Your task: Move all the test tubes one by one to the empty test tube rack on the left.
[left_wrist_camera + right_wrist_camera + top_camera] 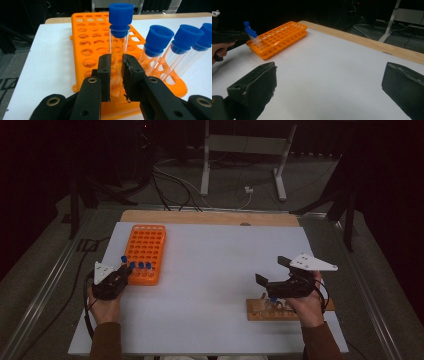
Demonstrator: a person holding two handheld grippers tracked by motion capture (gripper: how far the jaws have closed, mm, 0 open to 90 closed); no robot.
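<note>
An orange tube rack (148, 240) lies at the table's left. Three clear tubes with blue caps (141, 265) lean in its near row. My left gripper (120, 272) is shut on another blue-capped tube (119, 32), held upright at the rack's near left corner, its cap higher than the others (160, 41). The jaws hide its lower end. My right gripper (272, 271) is open and holds nothing, above a wooden rack (260, 312) at the near right with a blue-capped tube (273, 300) in it. In the right gripper view the orange rack (282, 37) sits far left.
The white tabletop (215, 265) stretches between the two racks. A wooden strip (210, 217) runs along its far edge. Beyond it are white desk legs (205, 165) and cables on the floor. Metal rails flank the table.
</note>
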